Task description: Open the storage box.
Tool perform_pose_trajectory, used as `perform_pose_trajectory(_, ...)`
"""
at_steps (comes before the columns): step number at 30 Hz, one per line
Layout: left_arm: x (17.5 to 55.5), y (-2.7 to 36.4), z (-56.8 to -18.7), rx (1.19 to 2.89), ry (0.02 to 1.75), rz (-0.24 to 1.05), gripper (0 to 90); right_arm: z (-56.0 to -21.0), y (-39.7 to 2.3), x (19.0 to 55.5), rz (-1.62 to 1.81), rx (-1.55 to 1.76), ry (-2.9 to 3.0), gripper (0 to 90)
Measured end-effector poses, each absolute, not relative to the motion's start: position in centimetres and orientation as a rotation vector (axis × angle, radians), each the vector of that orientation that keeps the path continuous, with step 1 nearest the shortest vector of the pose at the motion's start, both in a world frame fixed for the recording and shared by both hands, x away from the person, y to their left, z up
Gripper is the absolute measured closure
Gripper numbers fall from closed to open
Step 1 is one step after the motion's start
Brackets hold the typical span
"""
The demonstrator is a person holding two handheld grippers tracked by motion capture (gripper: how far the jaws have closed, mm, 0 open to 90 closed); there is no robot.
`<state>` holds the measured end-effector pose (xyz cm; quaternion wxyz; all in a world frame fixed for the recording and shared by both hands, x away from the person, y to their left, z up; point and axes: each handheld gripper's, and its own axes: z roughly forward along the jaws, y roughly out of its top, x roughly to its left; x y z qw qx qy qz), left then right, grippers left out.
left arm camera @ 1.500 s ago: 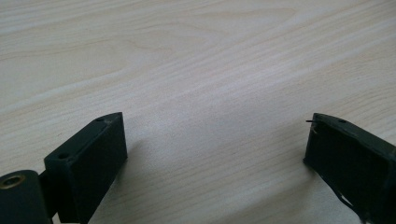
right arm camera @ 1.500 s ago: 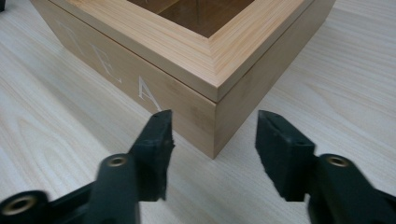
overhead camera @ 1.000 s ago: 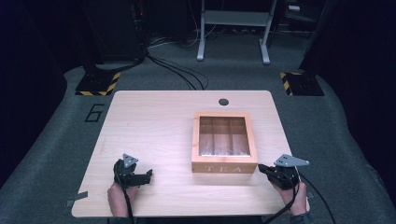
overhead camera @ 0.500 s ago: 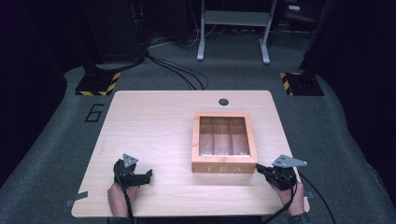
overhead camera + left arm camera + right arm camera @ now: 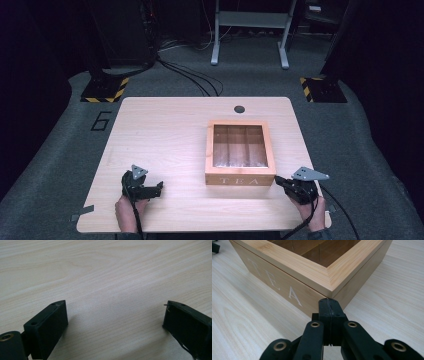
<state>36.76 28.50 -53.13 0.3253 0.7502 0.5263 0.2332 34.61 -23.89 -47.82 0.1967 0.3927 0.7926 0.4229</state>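
Note:
A wooden tea box (image 5: 240,180) with a glass-panelled lid and the word TEA on its front stands right of the middle of the light wooden table (image 5: 165,130). My right gripper (image 5: 280,183) lies at the box's near right corner. In the right gripper view the jaws (image 5: 329,303) are pressed together with nothing between them, their tips just short of that corner of the box (image 5: 287,277). My left gripper (image 5: 156,189) rests on the table's near left part, well away from the box. In the left gripper view it (image 5: 115,307) stands open over bare wood.
A small dark round hole (image 5: 239,108) sits in the table near its far edge. Beyond the table are grey carpet, black cables (image 5: 190,80), two hazard-striped bases (image 5: 105,90), a metal stand (image 5: 250,30) and a floor marking "6" (image 5: 101,121).

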Motion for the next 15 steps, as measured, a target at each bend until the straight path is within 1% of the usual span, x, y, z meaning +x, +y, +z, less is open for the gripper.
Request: perform_pose_trajectory(15,36.76,28.5,-53.13,1.967,1.38,0.611,5.3,-47.77,-23.94,34.55,1.207,1.086,2.166,89.9)
